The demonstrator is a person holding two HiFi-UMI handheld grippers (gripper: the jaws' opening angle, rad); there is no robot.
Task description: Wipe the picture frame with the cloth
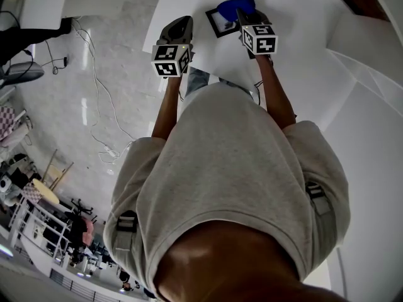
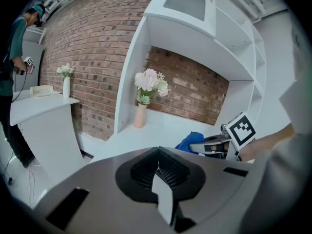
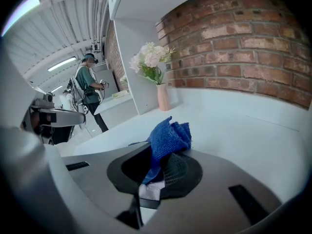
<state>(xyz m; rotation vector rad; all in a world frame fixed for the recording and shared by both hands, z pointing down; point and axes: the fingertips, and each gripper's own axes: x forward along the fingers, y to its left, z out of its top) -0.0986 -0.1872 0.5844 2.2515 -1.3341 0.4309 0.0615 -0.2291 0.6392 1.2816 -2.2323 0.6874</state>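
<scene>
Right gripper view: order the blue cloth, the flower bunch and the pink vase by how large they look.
1. The cloth, though nearness to the camera inflates it.
2. The flowers.
3. The vase.

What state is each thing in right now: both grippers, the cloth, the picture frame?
Left gripper: shut, empty, held off the table.
Right gripper: shut on the cloth.
Cloth: blue, bunched, sticking out past the jaws.
Picture frame: lying flat on the table, partly hidden by the right gripper.
Vase: upright, holding flowers.
</scene>
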